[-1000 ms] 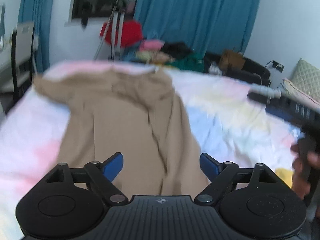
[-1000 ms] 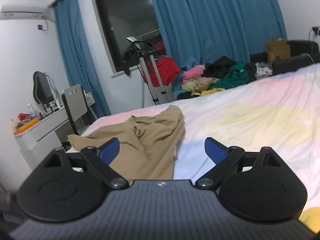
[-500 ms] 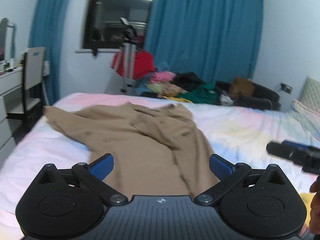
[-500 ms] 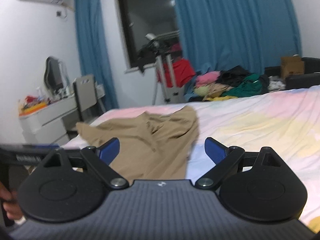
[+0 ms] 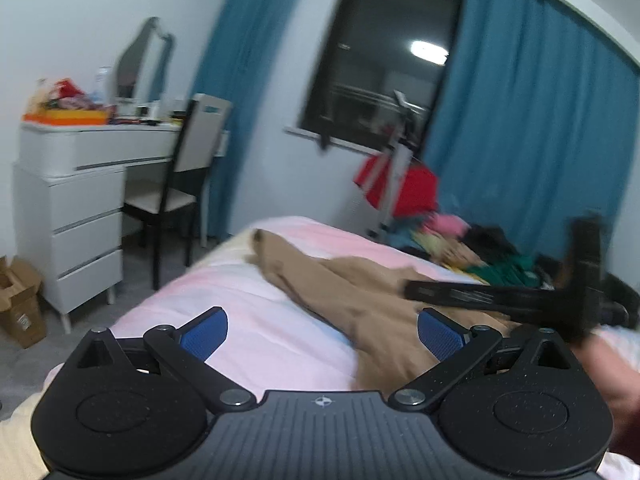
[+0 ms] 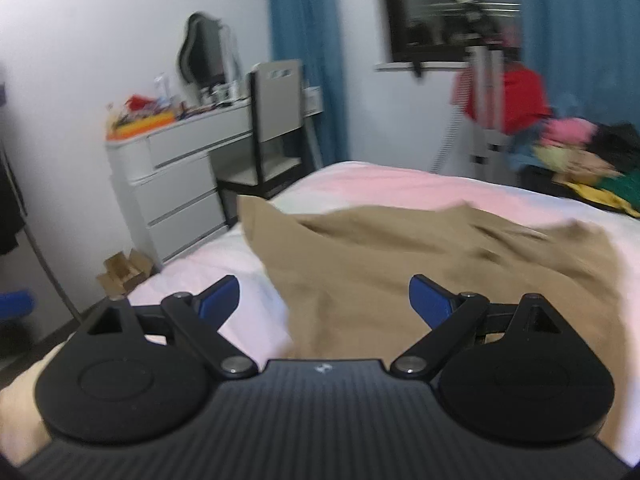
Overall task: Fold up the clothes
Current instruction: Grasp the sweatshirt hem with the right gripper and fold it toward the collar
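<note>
A tan garment (image 5: 352, 300) lies crumpled on the pastel bed sheet (image 5: 248, 312), one sleeve stretched toward the far left corner. My left gripper (image 5: 322, 334) stands open above the near edge of the bed, nothing between its blue pads. In the right wrist view the same tan garment (image 6: 400, 260) fills the middle, and my right gripper (image 6: 324, 304) is open just above its near part, with cloth under the gap but not gripped. The right gripper's black body (image 5: 520, 300) crosses the right of the left wrist view, held by a hand (image 5: 612, 376).
A white dresser (image 5: 76, 204) with clutter on top and a chair (image 5: 180, 196) stand left of the bed. A pile of coloured clothes (image 6: 580, 160) and a stand with a red garment (image 5: 400, 184) sit beyond the bed by the blue curtains. A cardboard box (image 5: 20, 304) lies on the floor.
Both views have swung left toward the dresser side. The right gripper has moved in over the tan garment and now crosses the left wrist view. Both stay open.
</note>
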Available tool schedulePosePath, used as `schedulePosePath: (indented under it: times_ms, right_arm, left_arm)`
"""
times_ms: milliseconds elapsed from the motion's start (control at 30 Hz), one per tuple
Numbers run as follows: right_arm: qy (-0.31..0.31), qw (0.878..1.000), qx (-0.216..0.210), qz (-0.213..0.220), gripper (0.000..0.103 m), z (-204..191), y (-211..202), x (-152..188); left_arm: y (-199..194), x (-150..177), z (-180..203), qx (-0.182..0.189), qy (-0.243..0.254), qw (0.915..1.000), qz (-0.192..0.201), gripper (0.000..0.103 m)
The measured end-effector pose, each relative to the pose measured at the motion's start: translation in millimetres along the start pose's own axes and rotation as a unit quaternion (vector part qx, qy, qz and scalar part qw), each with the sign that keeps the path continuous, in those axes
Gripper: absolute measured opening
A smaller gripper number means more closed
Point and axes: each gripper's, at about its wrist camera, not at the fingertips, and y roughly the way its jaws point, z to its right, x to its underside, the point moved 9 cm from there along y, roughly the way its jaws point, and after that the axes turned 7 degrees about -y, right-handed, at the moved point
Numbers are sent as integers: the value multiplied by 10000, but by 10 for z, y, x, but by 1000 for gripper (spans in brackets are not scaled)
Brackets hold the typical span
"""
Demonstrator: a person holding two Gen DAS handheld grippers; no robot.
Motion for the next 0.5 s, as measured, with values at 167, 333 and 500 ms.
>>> schedulePosePath:
  times_ms: [167, 333, 500]
  right_arm:
    - [-283, 9991, -318, -63, 93, -465, 1133, -333]
    - [-365, 9988, -46, -314, 76, -583, 1967, -450]
    - [-527, 9963, 74, -681, 12, -525, 2231, -355]
  left_arm:
    - [198, -2, -396, -405, -388, 9982, 205, 99]
    - [384, 20, -797, -893, -824, 9922, 276, 99]
    - [545, 89, -780, -1011, -782, 9917, 156, 99]
